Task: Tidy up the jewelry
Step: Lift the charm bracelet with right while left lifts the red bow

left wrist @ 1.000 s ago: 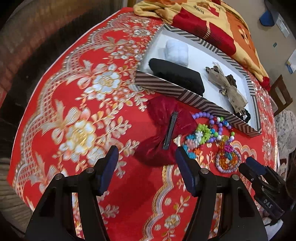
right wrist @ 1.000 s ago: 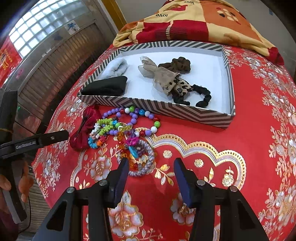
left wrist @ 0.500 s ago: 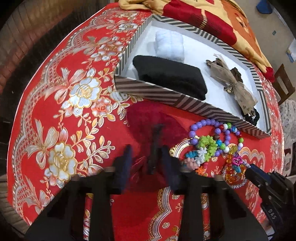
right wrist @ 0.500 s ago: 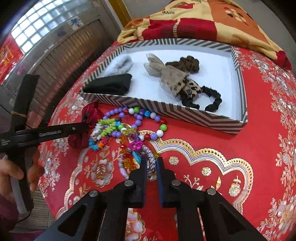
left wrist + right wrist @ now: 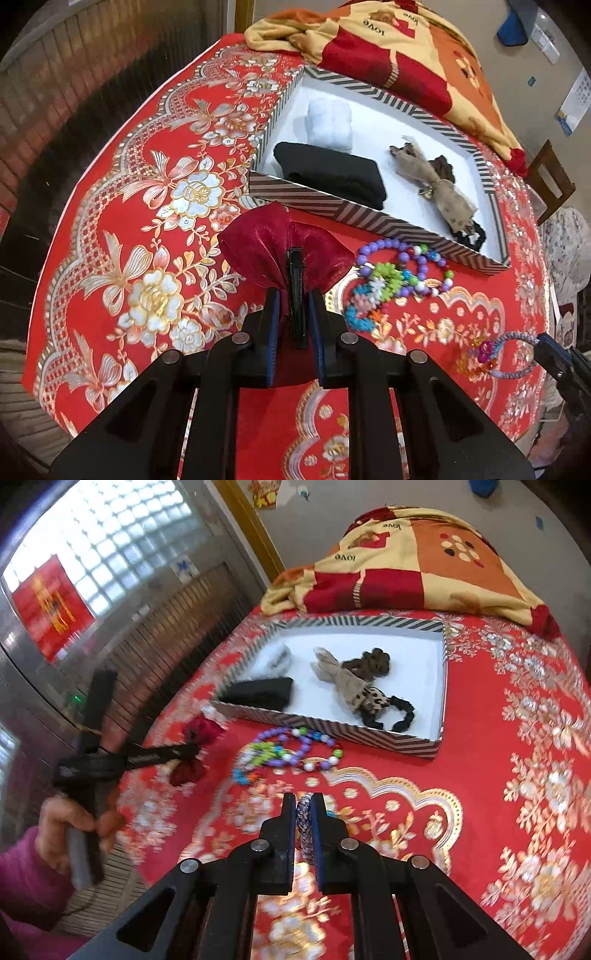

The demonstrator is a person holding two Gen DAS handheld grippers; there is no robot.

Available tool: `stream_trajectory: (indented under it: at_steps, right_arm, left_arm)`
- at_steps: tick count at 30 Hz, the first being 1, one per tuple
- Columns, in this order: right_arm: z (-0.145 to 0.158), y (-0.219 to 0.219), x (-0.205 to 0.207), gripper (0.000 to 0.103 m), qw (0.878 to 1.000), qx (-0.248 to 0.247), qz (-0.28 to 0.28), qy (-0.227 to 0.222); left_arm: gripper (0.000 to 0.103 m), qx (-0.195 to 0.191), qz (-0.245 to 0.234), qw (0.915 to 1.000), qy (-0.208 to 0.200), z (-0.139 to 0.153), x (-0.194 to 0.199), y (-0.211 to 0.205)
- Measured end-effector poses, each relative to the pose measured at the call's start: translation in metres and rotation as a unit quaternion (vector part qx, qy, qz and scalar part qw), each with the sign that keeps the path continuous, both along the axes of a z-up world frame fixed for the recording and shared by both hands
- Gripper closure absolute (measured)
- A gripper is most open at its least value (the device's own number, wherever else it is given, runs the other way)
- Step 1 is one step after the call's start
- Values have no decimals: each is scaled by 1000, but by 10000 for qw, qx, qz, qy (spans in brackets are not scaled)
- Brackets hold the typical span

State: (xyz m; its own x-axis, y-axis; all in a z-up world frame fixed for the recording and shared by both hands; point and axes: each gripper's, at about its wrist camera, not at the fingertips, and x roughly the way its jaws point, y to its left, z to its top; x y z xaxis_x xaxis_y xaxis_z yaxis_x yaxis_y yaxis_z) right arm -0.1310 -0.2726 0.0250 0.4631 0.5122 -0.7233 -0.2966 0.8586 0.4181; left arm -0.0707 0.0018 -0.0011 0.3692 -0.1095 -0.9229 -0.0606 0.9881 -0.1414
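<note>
Red bow's black clip point(image 5: 296, 295) only in left view — woven bracelet point(image 5: 306, 827) between right jaws

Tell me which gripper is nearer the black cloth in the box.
Left. The left gripper, clamping the red bow, sits just before the box wall by the black cloth; the right gripper, clamping a bracelet, is farther back.

The lower half of the red bow point(image 5: 284, 251) is hidden between the left gripper's fingers point(image 5: 271, 332). The braided bracelet point(image 5: 306, 830) shows only an edge (the rest sits behind the pads). Tabletop point(image 5: 480, 775) flowers near the lens are motion-blurred.
</note>
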Motion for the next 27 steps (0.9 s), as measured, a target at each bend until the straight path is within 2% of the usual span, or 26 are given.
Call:
stream_trajectory:
  at_steps: [2, 3, 5, 8, 13, 14, 15, 16, 17, 19, 22, 25, 27]
  right_arm:
    - [4, -11, -6, 96, 9989, 464, -53, 19]
    - [3, -16, -7, 96, 9988, 466, -128, 24]
    - [-5, -21, -8, 96, 9994, 173, -290, 102]
    - [-26, -31, -8, 96, 9984, 72, -430, 356]
    - [-46, -32, -5, 94, 9947, -567, -638, 577]
    - [-45, -30, -7, 92, 9957, -562, -514, 525]
    - [-42, -26, -9, 83, 9971, -527, -326, 448]
    - [-39, -19, -11, 69, 9977, -546, -128, 378]
    - [-39, -14, -14, 63, 9977, -580, -2, 351]
    - [-44, 1, -17, 62, 9966, -686, 262, 382]
    - [-60, 8, -14, 62, 9949, -810, 185, 565]
    - [-74, -1, -4, 62, 9963, -367, -106, 773]
    - [-76, -4, 1, 63, 9964, -297, -196, 767]
  left_arm:
    - [89, -15, -9, 10000, -19, 4, -5, -2]
    - [89, -24, -3, 10000, -24, 5, -7, -3]
    - [89, -31, -4, 10000, -35, 6, -12, -5]
    - [89, -8, -21, 10000, -48, 7, -18, -8]
    - [89, 49, -32, 10000, -35, 6, -24, -10]
    - [89, 62, -25, 10000, -40, 6, -24, -10]
    - [89, 69, -17, 10000, -38, 6, -24, -10]
    - [88, 64, -10, 10000, -22, 5, -24, -10]
    - [89, 56, -7, 10000, -9, 4, -24, -10]
    - [89, 51, -9, 10000, 4, 3, -23, -12]
    - [89, 35, -24, 10000, 20, 2, -23, -13]
    - [89, 39, -15, 10000, 16, 2, -23, -13]
    - [89, 52, 7, 10000, 19, 2, -23, -12]
